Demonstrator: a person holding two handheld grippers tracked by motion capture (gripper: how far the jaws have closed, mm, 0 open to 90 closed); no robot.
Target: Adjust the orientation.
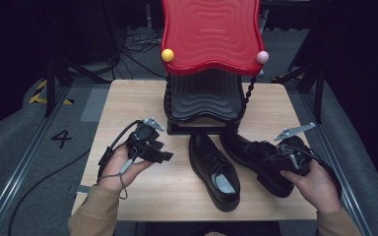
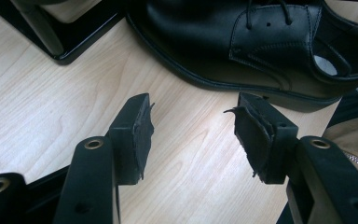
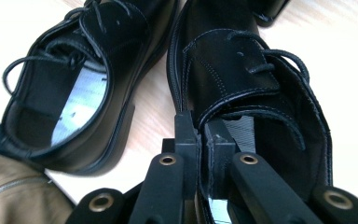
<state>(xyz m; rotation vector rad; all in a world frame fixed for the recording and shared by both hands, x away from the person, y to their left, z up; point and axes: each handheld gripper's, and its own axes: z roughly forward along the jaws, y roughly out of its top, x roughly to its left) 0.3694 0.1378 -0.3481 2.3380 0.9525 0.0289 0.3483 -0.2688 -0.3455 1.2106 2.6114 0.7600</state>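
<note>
The left gripper [image 1: 163, 153] hovers low with its fingers [image 2: 133, 135] spread wide apart. The right gripper [image 3: 204, 140] has its fingers pressed together, held in the right hand [image 1: 320, 184].

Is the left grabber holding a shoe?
No, the left gripper has its jaws spread apart over bare table, with the nearest black shoe lying beyond them, untouched.

My right gripper [image 3: 205, 140] pinches the collar edge of the right-hand black leather lace-up shoe [image 1: 258, 160], which lies slanted, toe toward the far left. The other black shoe [image 1: 214, 169] stands just left of it, upright on the table, heel near, pale insole showing.
</note>
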